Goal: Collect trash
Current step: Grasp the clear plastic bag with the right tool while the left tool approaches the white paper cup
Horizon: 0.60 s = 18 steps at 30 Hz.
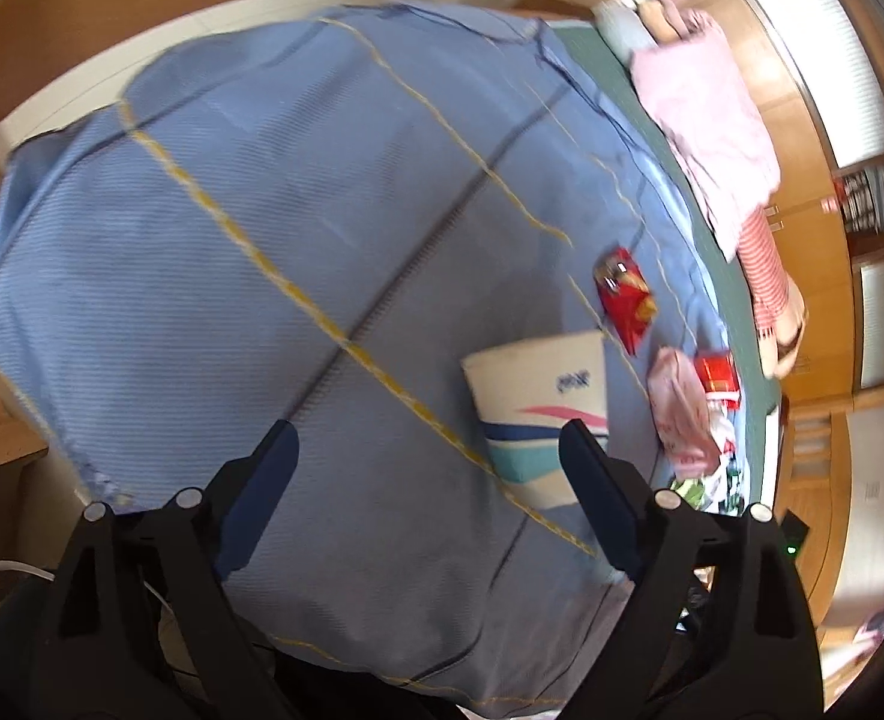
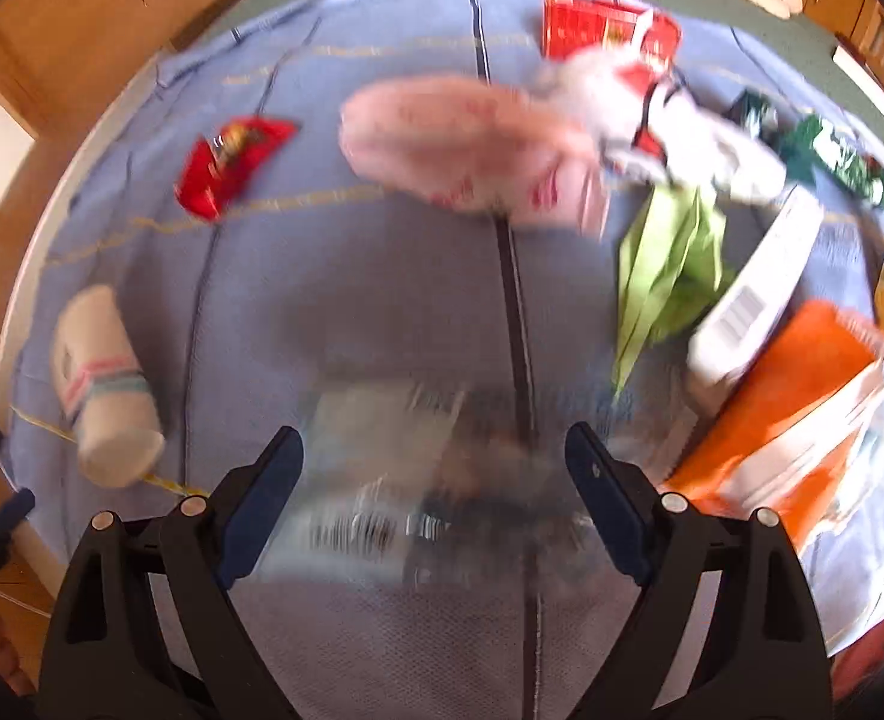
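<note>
Between the 2 fingers of the right gripper [image 2: 434, 468] lies a clear, crinkled plastic piece [image 2: 393, 480], strongly blurred, so I cannot tell if it is a bottle or a wrapper. The jaws stand wide and the pads do not press on it, so this gripper is released. The left gripper [image 1: 429, 456] is also released, with nothing between its jaws except the blue bedcover [image 1: 231, 240].

The trash lies spread over this bedcover. Just ahead of the left gripper's right finger is a paper cup [image 1: 538, 408] on its side, and further ahead of it a red snack wrapper [image 1: 625, 297] and a pink bag [image 1: 682, 414]. Ahead and to the right of the right gripper there is a heap: a green wrapper [image 2: 664, 264], a white box with barcode [image 2: 754, 294] and an orange bag [image 2: 802, 408].

The step in hand, as I judge it, is to take the clear piece. To do it well, the right gripper should come lower until both pads are beside the piece, then close slowly on its firm part. Clear plastic is slippery and can fold, so a grip in the middle is safer than at an edge. The pads should not catch the bedcover together with it. The left gripper can take the cup across its narrow body, not at the open rim.
</note>
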Available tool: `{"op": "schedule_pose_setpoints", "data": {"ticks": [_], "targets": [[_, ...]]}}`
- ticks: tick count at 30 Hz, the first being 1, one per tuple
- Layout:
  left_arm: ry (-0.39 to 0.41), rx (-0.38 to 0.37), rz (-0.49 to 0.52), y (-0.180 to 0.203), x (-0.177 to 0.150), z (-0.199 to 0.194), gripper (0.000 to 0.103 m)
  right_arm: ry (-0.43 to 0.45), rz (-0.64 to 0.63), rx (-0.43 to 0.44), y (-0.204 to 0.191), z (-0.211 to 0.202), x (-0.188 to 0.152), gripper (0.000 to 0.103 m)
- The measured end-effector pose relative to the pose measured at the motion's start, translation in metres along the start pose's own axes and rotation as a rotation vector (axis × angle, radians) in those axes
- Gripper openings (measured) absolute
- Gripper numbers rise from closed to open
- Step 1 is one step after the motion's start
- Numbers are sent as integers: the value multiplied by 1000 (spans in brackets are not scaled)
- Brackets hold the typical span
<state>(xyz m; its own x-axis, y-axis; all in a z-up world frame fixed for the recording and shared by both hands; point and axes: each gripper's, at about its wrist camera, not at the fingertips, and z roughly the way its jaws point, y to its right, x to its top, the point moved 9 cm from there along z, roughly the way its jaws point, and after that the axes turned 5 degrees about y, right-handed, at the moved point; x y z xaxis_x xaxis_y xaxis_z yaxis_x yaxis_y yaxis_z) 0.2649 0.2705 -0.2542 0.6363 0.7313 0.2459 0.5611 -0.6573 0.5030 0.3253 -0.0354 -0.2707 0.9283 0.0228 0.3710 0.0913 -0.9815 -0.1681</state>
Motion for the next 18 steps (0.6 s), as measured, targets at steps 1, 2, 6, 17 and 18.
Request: {"op": "schedule_pose_setpoints", "data": {"ticks": [1, 2, 6, 17, 18], "targets": [[-3, -4, 12, 3, -1, 1, 88, -2, 12, 42, -3, 2, -2, 86], [-1, -6, 21, 5, -2, 1, 88, -5, 32, 123, -11, -1, -5, 86], [18, 18, -4, -1, 1, 0, 89, 99, 21, 268, -26, -44, -6, 86], [9, 37, 16, -3, -6, 3, 90, 28, 629, 383, 51, -36, -65, 82], [10, 41, 20, -4, -6, 3, 90, 49, 636, 376, 56, -33, -62, 74]]}}
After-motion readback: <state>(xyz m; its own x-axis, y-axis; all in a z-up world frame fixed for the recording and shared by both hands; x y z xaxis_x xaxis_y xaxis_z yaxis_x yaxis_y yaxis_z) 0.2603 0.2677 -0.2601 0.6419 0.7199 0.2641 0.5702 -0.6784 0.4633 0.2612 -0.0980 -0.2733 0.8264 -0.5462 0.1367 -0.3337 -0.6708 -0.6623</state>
